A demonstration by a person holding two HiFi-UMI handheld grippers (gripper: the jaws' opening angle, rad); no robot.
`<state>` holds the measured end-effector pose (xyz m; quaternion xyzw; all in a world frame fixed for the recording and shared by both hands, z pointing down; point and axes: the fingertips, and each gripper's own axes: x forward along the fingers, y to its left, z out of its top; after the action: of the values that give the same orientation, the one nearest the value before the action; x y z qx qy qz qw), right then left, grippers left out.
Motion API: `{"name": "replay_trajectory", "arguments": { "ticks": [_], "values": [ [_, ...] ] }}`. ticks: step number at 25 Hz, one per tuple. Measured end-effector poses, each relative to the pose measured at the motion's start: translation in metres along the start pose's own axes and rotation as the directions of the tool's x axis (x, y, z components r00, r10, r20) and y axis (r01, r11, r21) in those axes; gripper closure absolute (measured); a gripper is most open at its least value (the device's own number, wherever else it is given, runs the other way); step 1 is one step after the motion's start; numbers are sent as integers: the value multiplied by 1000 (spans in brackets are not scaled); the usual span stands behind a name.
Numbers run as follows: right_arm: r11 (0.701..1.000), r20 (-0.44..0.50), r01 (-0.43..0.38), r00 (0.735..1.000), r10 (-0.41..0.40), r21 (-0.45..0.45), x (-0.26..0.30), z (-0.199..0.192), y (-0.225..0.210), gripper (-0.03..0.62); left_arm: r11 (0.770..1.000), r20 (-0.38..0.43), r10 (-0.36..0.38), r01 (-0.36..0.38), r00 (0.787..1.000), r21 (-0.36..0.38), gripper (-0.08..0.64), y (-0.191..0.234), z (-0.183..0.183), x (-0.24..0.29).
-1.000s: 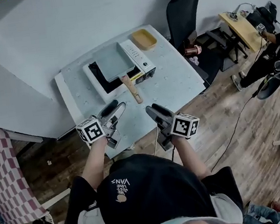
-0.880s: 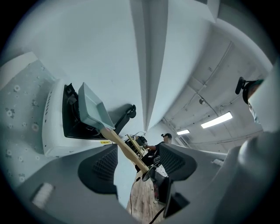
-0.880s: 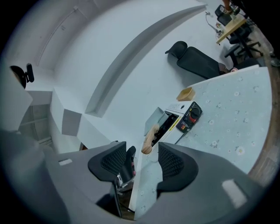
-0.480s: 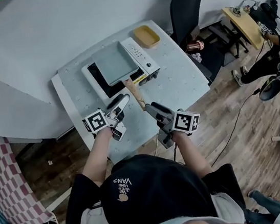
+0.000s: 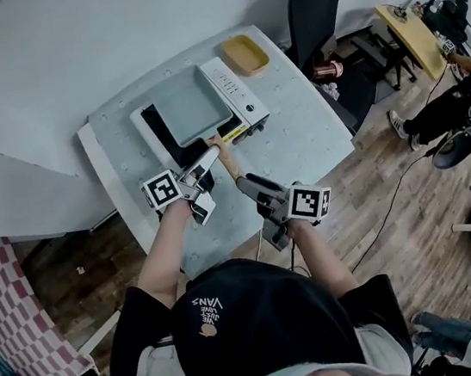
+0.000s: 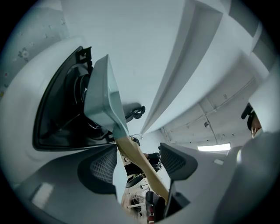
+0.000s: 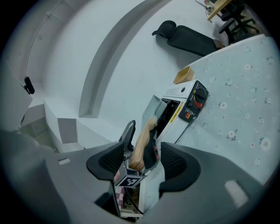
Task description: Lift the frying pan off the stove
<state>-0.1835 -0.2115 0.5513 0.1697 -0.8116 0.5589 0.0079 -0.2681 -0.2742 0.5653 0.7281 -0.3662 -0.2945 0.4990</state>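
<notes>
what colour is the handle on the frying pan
Pale wooden tan. The pan handle shows best in the left gripper view.

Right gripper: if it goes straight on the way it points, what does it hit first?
Probably the free end of the handle, dead ahead of the right gripper; its jaws have just been opening and frame it. The left gripper, jaws also just opening with the handle between them, sits close beside. Depth is unclear.

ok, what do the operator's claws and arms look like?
Left claw and right claw: grey bodies, each with two dark jaws with mesh-textured pads and a white cube printed with black square markers. The arms are bare below short black sleeves.
</notes>
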Motion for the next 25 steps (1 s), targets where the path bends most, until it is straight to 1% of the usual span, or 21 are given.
{"name": "replay_trajectory", "arguments": {
  "ticks": [4, 8, 10, 12, 15, 19, 22, 23, 25],
  "values": [
    [1000, -35, -13, 999, 14, 13, 5, -4, 3, 339, 999, -16, 1, -2, 1000, -51, 272, 8, -1, 10],
    [999, -47, -12, 999, 14, 30, 10, -6, -1, 350, 991, -17, 22, -24, 1000, -135, 272, 19, -6, 20],
    [999, -47, -6, 999, 7, 35, 11, -5, -3, 351, 986, -14, 15, -17, 1000, -164, 272, 20, -7, 25],
    [999, -44, -2, 999, 4, 39, 13, -4, -4, 358, 986, -14, 4, -7, 1000, -168, 272, 18, -8, 30],
    [999, -54, -3, 999, 6, 39, 15, -6, -3, 392, 988, -12, -6, 4, 1000, -157, 273, 16, -8, 34],
    [999, -61, -25, 998, 27, 41, 18, -7, 0, 431, 985, -8, 18, -19, 1000, -171, 282, 20, -6, 36],
    [998, -64, -51, 997, 53, 26, 20, -5, 6, 460, 984, -10, 18, -19, 1000, -178, 318, 20, -7, 37],
    [998, -65, -53, 996, 54, 17, 20, -4, 6, 460, 984, -11, 16, -17, 1000, -175, 322, 20, -6, 37],
    [999, -64, -40, 997, 41, 18, 19, -6, 2, 462, 989, -17, 14, -16, 1000, -146, 328, 20, -5, 37]
  ]
}}
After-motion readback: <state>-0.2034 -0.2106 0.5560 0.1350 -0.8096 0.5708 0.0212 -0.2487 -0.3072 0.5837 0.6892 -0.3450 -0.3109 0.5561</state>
